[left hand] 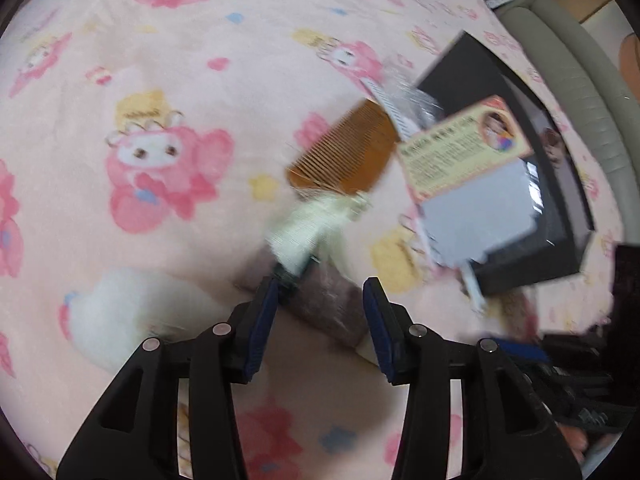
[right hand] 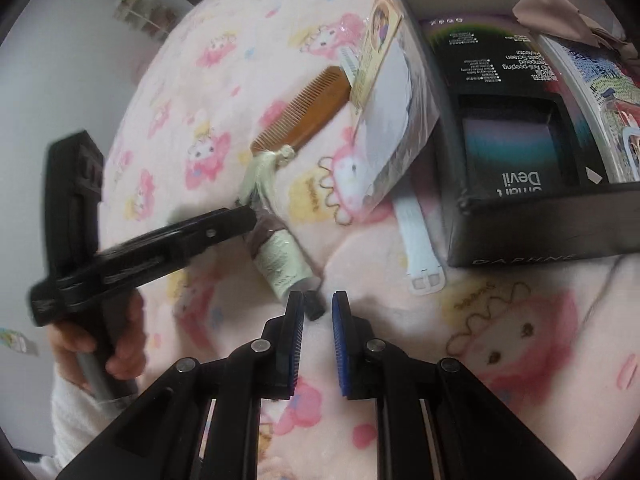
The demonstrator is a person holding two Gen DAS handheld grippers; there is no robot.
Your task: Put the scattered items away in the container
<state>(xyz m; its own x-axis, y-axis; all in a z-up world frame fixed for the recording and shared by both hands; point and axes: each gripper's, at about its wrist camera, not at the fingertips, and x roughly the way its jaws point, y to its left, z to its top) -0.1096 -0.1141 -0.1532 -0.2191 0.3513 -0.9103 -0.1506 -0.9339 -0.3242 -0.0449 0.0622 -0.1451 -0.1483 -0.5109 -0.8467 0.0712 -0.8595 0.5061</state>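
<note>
A bed covered by a pink fleece blanket (right hand: pixel 224 92) with cartoon prints carried everything. A pale green tube (right hand: pixel 282 258) with a black cap lay mid-bed, pointing toward an amber wooden comb (right hand: pixel 304 110) with a cream tassel. A wrapped card packet (right hand: pixel 390 120) leaned beside the black cardboard box (right hand: pixel 532 216) near the bed's right edge, a white strap (right hand: pixel 418 240) just beside them. The left gripper (left hand: pixel 320 292), held in a hand (right hand: pixel 100 344), stood spread over the tube's far end, not pinching it. The right gripper (right hand: pixel 318 304) sat nearly pressed together at the cap; blur left it unclear whether its pads touched it.
</note>
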